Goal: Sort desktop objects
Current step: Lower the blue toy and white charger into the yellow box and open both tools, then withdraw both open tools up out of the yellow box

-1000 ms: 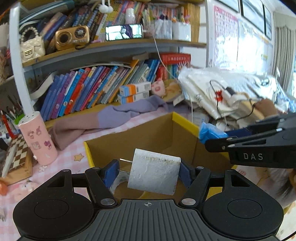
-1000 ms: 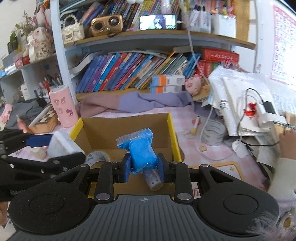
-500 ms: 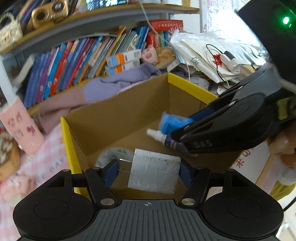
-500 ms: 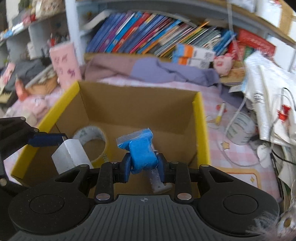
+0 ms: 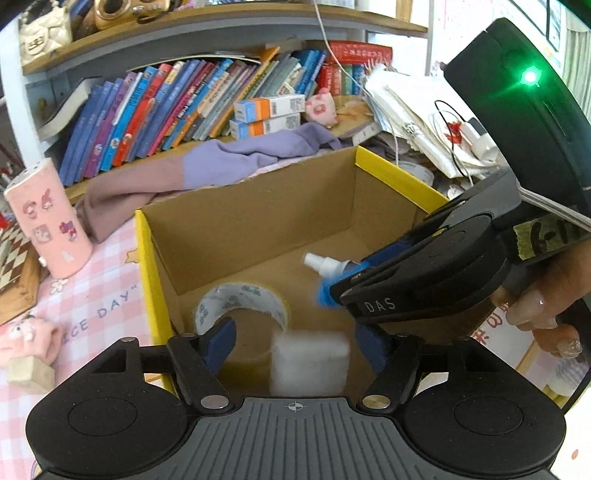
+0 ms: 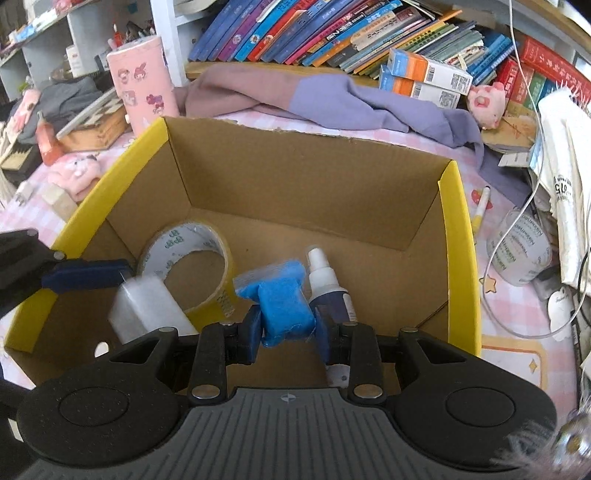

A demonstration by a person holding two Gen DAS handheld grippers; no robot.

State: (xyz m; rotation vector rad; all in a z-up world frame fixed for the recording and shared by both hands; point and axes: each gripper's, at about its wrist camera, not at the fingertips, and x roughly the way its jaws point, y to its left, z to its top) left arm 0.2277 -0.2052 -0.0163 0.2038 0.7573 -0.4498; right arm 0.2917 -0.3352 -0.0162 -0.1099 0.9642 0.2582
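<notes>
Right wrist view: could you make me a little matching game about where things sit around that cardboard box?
Things:
1. tape roll
2. pink canister
3. orange-and-white cartons

Places:
A. stacked against the books
B. inside the cardboard box
C. upright on the checked cloth, outside the box

Pairs: 1-B, 2-C, 3-A.

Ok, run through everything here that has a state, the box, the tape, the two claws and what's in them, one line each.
Cardboard box: open-topped, upright.
Tape roll: inside the box, leaning against its left wall.
Left claw: jaws opening; pads clear of the block.
White block: blurred, loose between the left claw's pads, over the box.
Right claw: jaws opening, blue packet between them.
Blue packet: over the box floor.
Spray bottle: inside the box, beside the packet.
</notes>
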